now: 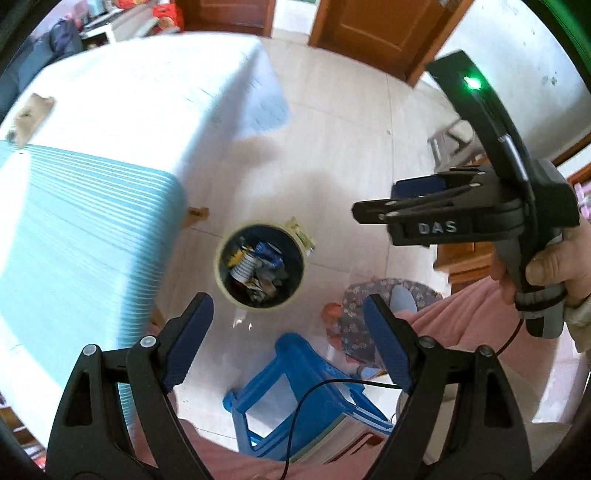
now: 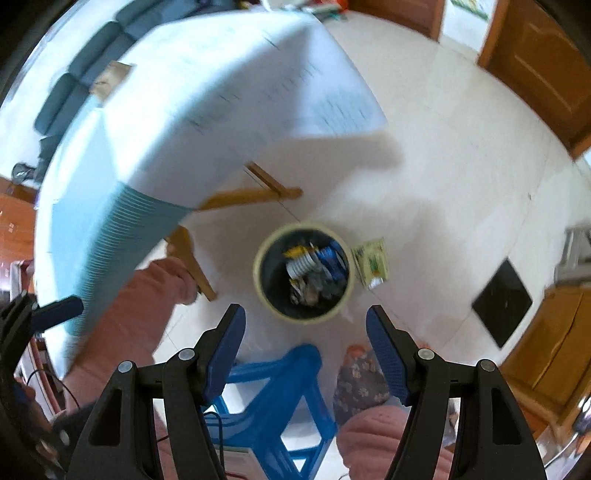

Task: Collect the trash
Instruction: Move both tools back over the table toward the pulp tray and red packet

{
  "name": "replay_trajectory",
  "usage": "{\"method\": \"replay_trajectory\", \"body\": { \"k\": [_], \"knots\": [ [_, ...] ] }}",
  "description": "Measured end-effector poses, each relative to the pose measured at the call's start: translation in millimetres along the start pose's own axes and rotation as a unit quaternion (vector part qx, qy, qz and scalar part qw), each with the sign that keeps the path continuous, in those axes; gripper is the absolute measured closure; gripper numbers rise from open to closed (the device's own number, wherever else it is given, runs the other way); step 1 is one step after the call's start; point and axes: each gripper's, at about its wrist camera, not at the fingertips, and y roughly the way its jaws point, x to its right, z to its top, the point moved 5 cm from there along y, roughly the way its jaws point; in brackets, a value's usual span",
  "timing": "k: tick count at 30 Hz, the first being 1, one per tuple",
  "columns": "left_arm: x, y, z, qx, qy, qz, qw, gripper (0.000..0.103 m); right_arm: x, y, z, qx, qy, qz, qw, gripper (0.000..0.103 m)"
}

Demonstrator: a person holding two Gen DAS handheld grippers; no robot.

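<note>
A round bin [image 1: 260, 266] with a pale rim stands on the floor, holding several pieces of trash; it also shows in the right wrist view [image 2: 303, 273]. A yellow-green packet [image 1: 301, 236] lies on the floor against the bin's rim, also seen in the right wrist view [image 2: 372, 261]. My left gripper [image 1: 288, 339] is open and empty, held high above the floor near the bin. My right gripper [image 2: 306, 341] is open and empty, above the bin's near edge; from the left wrist view it [image 1: 373, 212] appears at the right, hand-held.
A table with a white and teal striped cloth [image 1: 92, 155] stands left of the bin, its wooden legs [image 2: 192, 258] close by. A blue plastic stool [image 1: 295, 391] stands below the grippers. A brown scrap [image 1: 31, 116] lies on the table. Wooden doors [image 1: 373, 26] stand behind.
</note>
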Motion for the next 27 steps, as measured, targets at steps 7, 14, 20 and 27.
{"method": "replay_trajectory", "body": {
  "k": [7,14,20,27],
  "knots": [
    [-71.3,-75.4,15.6,0.048,-0.036,0.043,0.9973,0.022,-76.9,-72.5,64.3,0.064,-0.062,0.023,0.996,0.034],
    [-162.9,-145.2,32.7,0.090,-0.070,0.110,0.9874,0.022,-173.5,-115.5,149.0,0.102,-0.125,0.038,0.986,0.032],
    [-247.4,-187.9,51.0,0.097,-0.106,0.146,0.9788,0.022,-250.6,-115.4,235.0,0.110,-0.148,0.057,0.981,0.026],
    [-348.6,-187.0,78.3,0.088,-0.159,0.162,0.9699,0.022,-325.3,-57.5,323.7,0.103,-0.167,0.052,0.979,0.024]
  ]
}}
